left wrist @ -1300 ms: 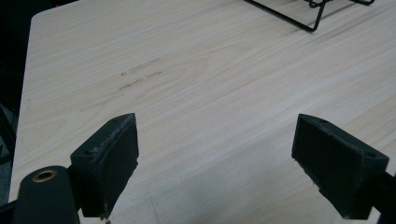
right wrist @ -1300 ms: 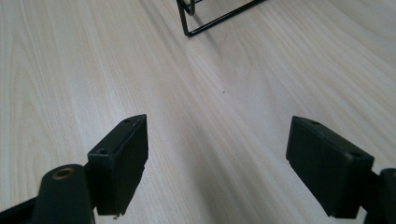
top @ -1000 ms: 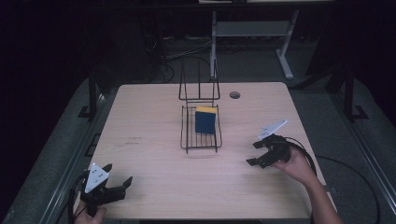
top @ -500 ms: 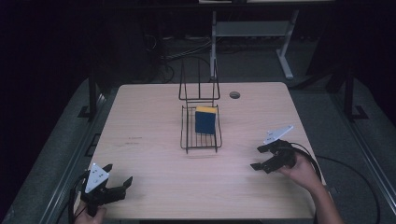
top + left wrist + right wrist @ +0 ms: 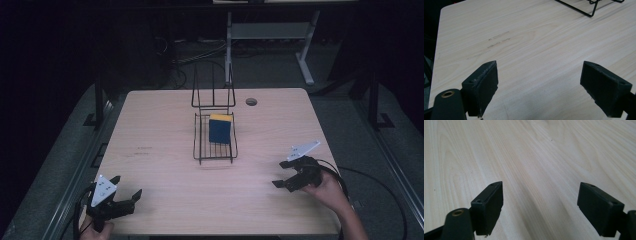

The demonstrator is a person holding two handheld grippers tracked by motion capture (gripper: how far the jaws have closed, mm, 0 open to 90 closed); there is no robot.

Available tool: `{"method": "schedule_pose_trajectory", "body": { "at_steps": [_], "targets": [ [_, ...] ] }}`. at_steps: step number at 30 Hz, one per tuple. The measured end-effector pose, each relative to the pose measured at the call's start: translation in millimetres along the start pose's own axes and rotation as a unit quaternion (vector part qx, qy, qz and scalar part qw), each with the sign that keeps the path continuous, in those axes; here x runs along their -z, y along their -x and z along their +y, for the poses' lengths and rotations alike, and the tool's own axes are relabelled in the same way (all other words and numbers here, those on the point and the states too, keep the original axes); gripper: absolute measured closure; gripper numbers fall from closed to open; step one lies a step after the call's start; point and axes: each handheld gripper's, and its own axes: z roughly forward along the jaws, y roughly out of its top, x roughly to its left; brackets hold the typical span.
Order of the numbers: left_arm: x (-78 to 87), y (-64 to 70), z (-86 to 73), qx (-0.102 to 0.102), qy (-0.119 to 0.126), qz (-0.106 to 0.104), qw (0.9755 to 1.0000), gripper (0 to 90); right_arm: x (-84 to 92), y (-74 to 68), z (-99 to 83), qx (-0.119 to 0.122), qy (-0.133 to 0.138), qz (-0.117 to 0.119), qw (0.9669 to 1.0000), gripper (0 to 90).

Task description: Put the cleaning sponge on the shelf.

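Left gripper (image 5: 125, 194) and right gripper (image 5: 282, 173) rest low at near table (image 5: 165, 130) corners, jaws spread, empty; likely idle. Blue-yellow block (image 5: 220, 128) sits in wire rack (image 5: 215, 145), well apart.

A pale wood-grain pattern is shown across the table (image 5: 165, 130), marked by a few faint grey smudges (image 5: 499, 40). The wire basket (image 5: 215, 150) is black. The block (image 5: 220, 129) inside it is coloured dark blue with a yellow top. Both grippers' 2 jaws are black, each topped by a light grey plate (image 5: 102, 189).
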Motion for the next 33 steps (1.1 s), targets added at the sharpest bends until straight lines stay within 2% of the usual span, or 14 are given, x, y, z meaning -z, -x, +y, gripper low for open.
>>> {"method": "schedule_pose_trajectory", "body": {
  "at_steps": [33],
  "targets": [
    [-0.2, 0.1, -0.1, -0.002, -0.001, 0.000, 1.0000, 14.1, 12.7, -19.6, -38.0, -0.016, 0.021, -0.020, 0.9994, 20.4]
  ]
}}
